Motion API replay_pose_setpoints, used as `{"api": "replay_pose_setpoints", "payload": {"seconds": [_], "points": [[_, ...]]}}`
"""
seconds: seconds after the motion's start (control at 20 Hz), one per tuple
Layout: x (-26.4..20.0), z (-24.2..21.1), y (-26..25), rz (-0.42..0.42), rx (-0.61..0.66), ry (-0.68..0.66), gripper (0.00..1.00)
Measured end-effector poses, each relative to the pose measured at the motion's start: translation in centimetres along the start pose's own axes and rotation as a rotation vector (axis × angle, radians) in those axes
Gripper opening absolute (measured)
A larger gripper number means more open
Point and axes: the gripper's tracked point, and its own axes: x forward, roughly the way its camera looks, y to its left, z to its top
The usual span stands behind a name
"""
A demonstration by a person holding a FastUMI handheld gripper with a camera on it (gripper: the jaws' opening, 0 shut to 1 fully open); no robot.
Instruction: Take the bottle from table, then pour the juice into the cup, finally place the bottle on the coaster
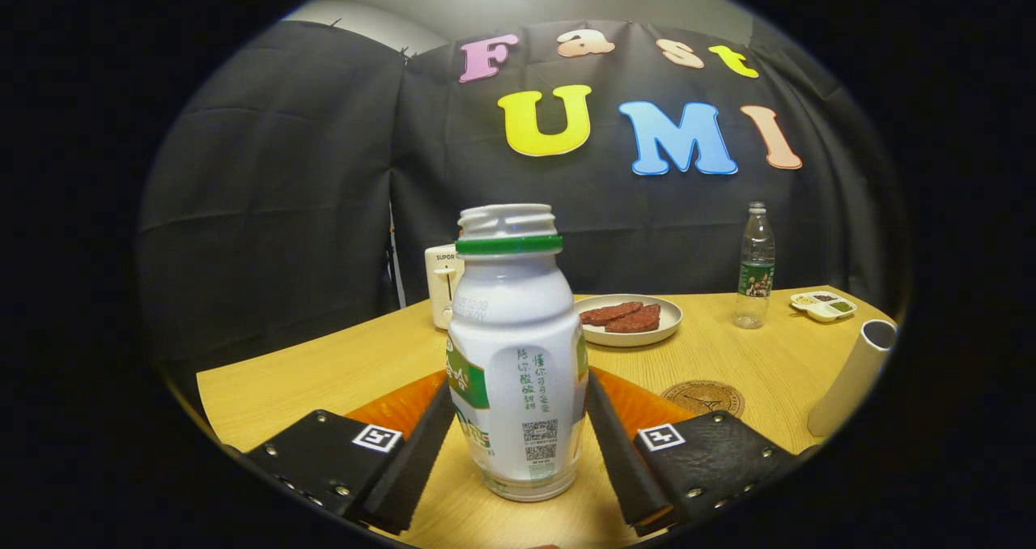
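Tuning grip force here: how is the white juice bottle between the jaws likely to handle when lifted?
The white bottle looks like smooth, glossy plastic, so probably a little slippery. Its cap is off, so tilting it may spill. It is tall on a narrower base, so a sideways nudge might tip it. The gripper jaws flank it; contact is unclear.

The white bottle (516,355) hides part of the toaster (442,285) behind it and the rim of the plate (668,320). Whether the tool (518,419) presses its sides is unclear. The small tray's (823,305) contents are too tiny to identify.
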Motion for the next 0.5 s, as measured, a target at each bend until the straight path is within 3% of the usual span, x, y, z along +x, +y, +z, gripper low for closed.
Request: {"api": "replay_pose_setpoints", "payload": {"seconds": [0.05,0.25,0.5], "points": [[0.35,-0.19,0.07,-0.005,-0.008,-0.001,0.81],[0.27,-0.27,0.06,-0.004,-0.021,-0.006,0.74],[-0.03,-0.13,-0.55,-0.014,0.004,0.004,0.71]]}}
